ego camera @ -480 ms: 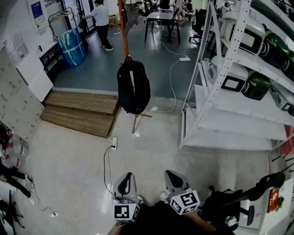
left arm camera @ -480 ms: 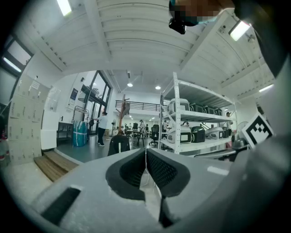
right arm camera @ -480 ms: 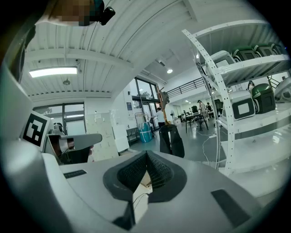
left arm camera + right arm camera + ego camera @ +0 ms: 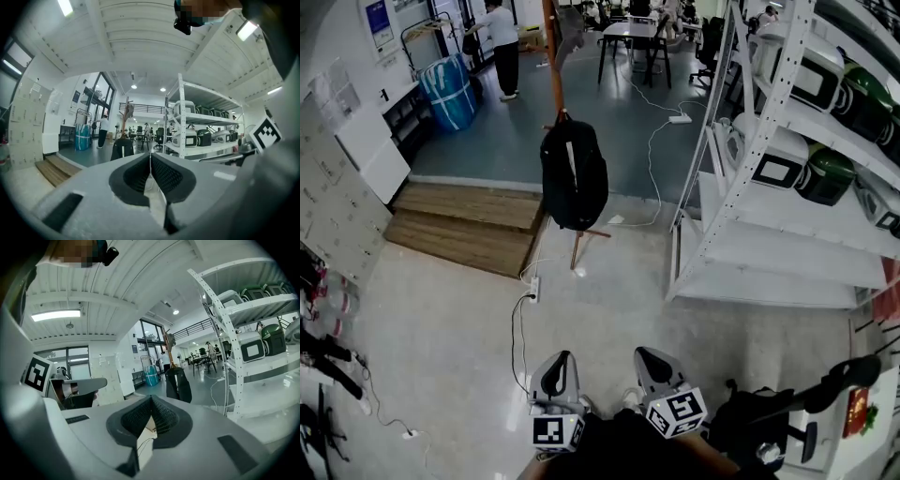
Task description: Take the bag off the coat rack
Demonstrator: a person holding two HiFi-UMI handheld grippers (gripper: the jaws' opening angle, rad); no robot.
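Observation:
A black backpack (image 4: pixel 573 175) hangs on a wooden coat rack (image 4: pixel 553 66) well ahead of me, at the middle of the head view. It also shows small in the left gripper view as the backpack (image 4: pixel 121 148) and in the right gripper view as the backpack (image 4: pixel 178 384). My left gripper (image 4: pixel 557 362) and right gripper (image 4: pixel 652 357) are held close to my body at the bottom of the head view, far from the bag. Both have their jaws shut with nothing between them.
A white metal shelf unit (image 4: pixel 787 169) with appliances stands at the right. Wooden steps (image 4: pixel 469 225) lie left of the rack, and a power strip with cables (image 4: pixel 532 292) lies on the floor before it. A person (image 4: pixel 502 47) stands far back. A black bag (image 4: pixel 769 422) sits by my right side.
The view has crept slightly toward the rack. The far person has stepped a little to the left. Both grippers keep their place and stay shut.

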